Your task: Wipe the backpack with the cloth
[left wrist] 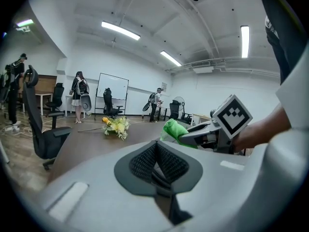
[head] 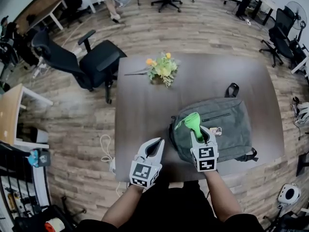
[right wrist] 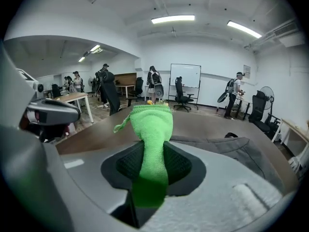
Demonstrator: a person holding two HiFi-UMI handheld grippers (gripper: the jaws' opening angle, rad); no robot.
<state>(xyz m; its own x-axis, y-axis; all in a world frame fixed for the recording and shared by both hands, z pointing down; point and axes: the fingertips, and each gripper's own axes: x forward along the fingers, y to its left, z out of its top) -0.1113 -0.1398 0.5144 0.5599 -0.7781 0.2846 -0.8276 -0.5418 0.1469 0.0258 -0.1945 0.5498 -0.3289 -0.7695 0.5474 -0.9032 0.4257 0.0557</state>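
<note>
Jaws of right gripper (right wrist: 153, 164) clenched on green cloth (right wrist: 153, 124), cloth sticking forward over grey backpack (head: 227, 124). Backpack flat on desk (head: 140, 110), handle end pointing away. Left gripper (left wrist: 157, 161) jaws together, empty.

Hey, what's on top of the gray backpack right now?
The green cloth, clamped in the right gripper, is over the front of the backpack. The gripper hides the fabric below it, so contact can't be confirmed.
</note>
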